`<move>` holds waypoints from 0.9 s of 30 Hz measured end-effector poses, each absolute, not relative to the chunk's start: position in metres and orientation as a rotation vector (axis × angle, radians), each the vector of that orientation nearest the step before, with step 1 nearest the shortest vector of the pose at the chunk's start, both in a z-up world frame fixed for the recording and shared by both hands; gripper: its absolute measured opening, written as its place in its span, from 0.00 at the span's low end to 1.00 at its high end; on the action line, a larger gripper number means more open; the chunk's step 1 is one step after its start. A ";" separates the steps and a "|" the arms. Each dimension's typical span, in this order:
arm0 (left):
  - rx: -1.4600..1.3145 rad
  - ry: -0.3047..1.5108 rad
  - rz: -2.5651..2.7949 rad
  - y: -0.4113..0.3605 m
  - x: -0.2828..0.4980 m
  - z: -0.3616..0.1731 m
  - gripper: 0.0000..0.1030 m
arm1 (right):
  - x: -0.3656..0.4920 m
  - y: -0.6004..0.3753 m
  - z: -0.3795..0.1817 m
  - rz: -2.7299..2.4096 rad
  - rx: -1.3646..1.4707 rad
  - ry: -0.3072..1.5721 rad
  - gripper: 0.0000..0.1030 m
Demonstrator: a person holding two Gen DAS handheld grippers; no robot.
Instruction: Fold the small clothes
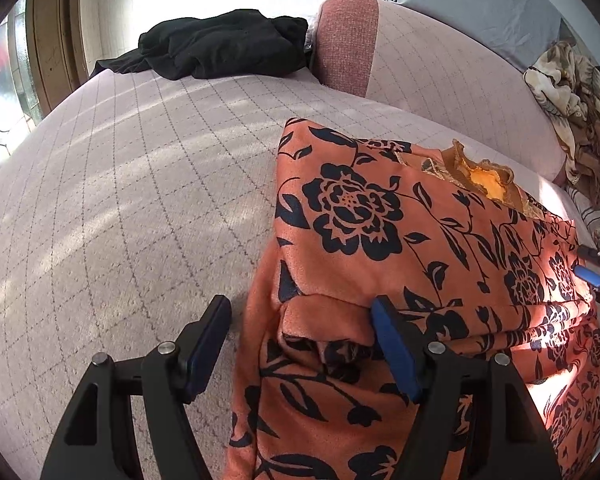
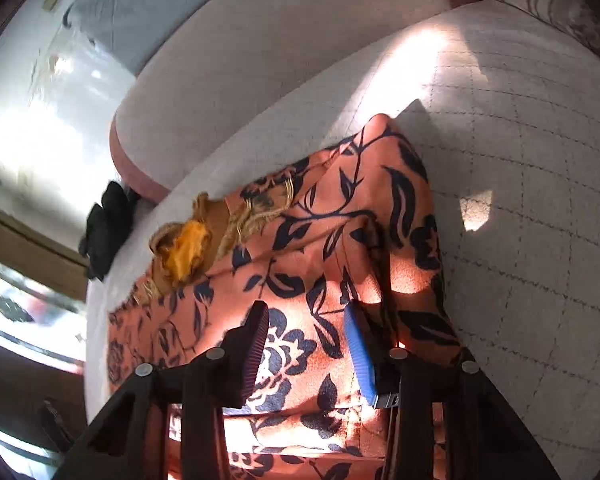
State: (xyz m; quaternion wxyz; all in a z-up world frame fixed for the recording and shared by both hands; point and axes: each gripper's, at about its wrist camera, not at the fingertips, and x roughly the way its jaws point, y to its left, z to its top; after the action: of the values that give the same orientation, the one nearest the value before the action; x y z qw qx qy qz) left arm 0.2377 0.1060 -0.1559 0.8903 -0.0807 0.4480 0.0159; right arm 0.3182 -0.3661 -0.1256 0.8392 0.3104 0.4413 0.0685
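**Orange floral garment partly folded on the sofa seat, both grippers open**

Much of what you worked on was cut off. The orange floral garment (image 1: 400,240) ran out of the left wrist view at 5 o'clock, and its lower edge was hidden behind your gripper bodies in both views. Your right gripper (image 1: 594,276) showed there only as a blue tip at 3 o'clock; your hand behind it was too cropped to make out.

The garment lay on the checked sofa seat (image 1: 120,200), folded over, its gold-trimmed neckline (image 2: 188,248) toward the backrest (image 2: 260,60).

Your left gripper (image 1: 300,316) stood wide open: 1 finger over a folded corner of the garment, the other over bare seat, nothing clamped. Your right gripper's 2 fingers (image 2: 360,356) stood apart above the cloth, gripping nothing.

No containers showed. A black garment (image 1: 220,48) sat at 11 o'clock, and a patterned heap (image 1: 572,92) at 2 o'clock, its contents unclear.
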 end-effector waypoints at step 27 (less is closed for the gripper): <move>-0.192 0.937 -0.017 0.137 0.018 -0.103 0.74 | 0.040 -0.449 -0.135 0.140 0.529 1.121 0.68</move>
State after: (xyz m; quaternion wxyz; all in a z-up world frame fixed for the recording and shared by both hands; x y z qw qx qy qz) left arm 0.0176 0.1368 -0.1028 0.8879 -0.0922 0.4507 -0.0084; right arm 0.0396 -0.4493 -0.1355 0.8117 0.2477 0.5248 0.0656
